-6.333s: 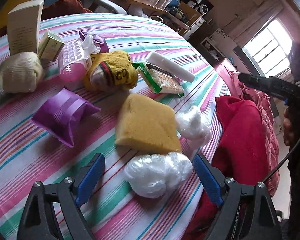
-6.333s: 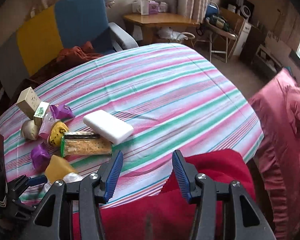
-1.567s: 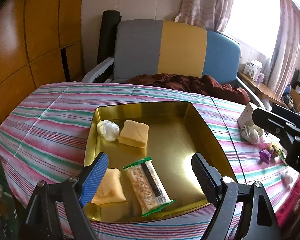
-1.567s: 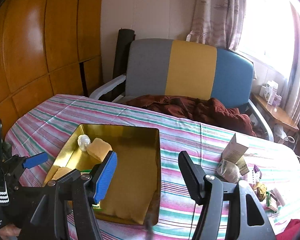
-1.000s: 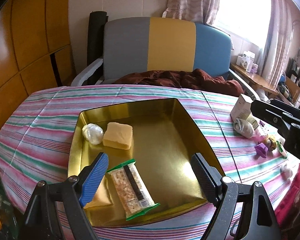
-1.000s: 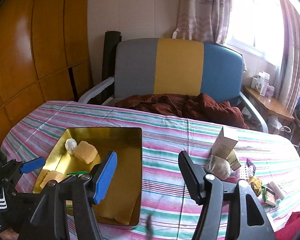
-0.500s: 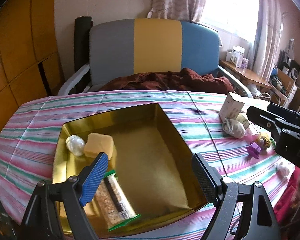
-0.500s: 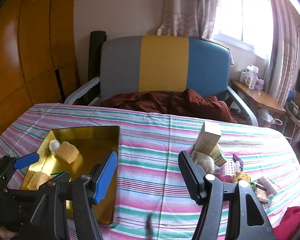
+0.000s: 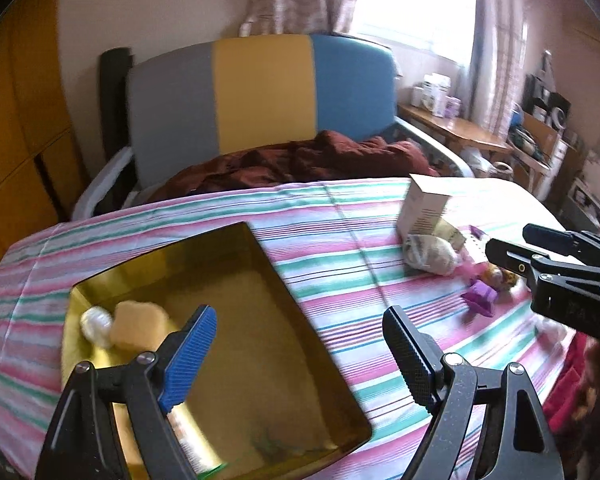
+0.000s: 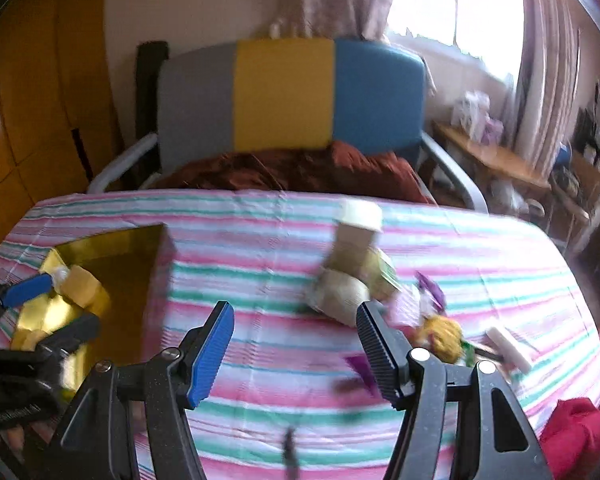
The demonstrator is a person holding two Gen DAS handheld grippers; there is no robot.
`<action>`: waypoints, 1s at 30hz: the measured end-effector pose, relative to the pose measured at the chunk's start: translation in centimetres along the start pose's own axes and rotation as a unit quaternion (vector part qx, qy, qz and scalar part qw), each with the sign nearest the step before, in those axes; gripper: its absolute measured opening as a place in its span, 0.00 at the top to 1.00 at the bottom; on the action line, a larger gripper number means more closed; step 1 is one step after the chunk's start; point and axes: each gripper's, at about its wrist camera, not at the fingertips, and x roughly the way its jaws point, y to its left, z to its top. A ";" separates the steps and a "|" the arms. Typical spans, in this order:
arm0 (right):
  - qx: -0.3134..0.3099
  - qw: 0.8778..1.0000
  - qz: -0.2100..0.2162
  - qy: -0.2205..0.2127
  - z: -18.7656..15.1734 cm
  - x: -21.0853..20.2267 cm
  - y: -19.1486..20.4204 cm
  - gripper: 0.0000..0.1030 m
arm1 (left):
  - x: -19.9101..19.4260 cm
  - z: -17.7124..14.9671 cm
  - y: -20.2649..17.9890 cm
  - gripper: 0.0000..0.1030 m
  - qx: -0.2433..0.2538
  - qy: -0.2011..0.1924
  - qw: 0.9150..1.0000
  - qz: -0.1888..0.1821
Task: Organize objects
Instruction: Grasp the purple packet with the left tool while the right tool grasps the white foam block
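A gold tray [image 9: 278, 276] lies on the striped tablecloth and holds a yellow sponge [image 9: 138, 324] and a white plastic ball [image 9: 94, 322]. My left gripper [image 9: 296, 320] hovers open and empty over the tray's near right part. To the right stands a loose cluster: a white box [image 9: 424, 204], a beige bundle [image 9: 430, 254] and a purple packet [image 9: 480, 296]. My right gripper [image 10: 294, 316] is open and empty above the bare cloth between the tray [image 10: 158, 264] and the beige bundle [image 10: 340, 292]. A yellow sock [image 10: 440, 336] and a white bar [image 10: 508, 344] lie further right.
A grey, yellow and blue armchair [image 10: 284, 96] with a dark red blanket [image 10: 300, 172] stands behind the table. A red cloth [image 10: 576, 428] hangs at the table's near right edge. A wooden side table [image 10: 496, 160] with clutter stands at the right.
Both grippers have swung to the right: the tray has slid toward the left of both views and the cluster of loose objects has come nearer. Neither pair of jaws has changed width.
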 end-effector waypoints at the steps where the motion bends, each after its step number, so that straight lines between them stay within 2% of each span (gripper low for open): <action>1: 0.009 1.000 0.000 0.011 -0.2 0.3 -1.5 0.37 | 0.3 0.2 -0.6 0.17 0.005 0.001 1.000 -0.010; 4: 0.042 0.998 -0.009 0.050 -1.2 1.0 -6.9 0.37 | 1.4 0.7 -2.8 0.17 0.028 0.010 0.999 -0.039; 9: 0.093 0.989 -0.050 0.103 -3.5 1.1 -15.3 0.37 | 3.5 1.2 -6.3 0.18 0.059 0.024 0.994 -0.083; 14: 0.117 0.982 -0.061 0.136 -4.2 2.1 -20.6 0.37 | 6.1 1.7 -9.8 0.21 0.084 0.040 0.988 -0.124; 17: 0.101 0.981 -0.048 0.161 -3.6 4.0 -22.2 0.37 | 7.6 1.7 -12.3 0.21 0.114 0.052 0.980 -0.155; 24: 0.068 0.975 -0.034 0.209 -2.7 9.5 -23.8 0.37 | 11.4 1.6 -17.1 0.21 0.156 0.076 0.964 -0.201; 28: 0.052 0.967 -0.016 0.248 -2.4 12.3 -24.7 0.37 | 13.7 1.6 -19.0 0.20 0.177 0.094 0.956 -0.215; 30: 0.053 0.966 -0.004 0.251 -2.1 13.0 -25.4 0.37 | 14.5 1.5 -19.5 0.20 0.183 0.102 0.953 -0.221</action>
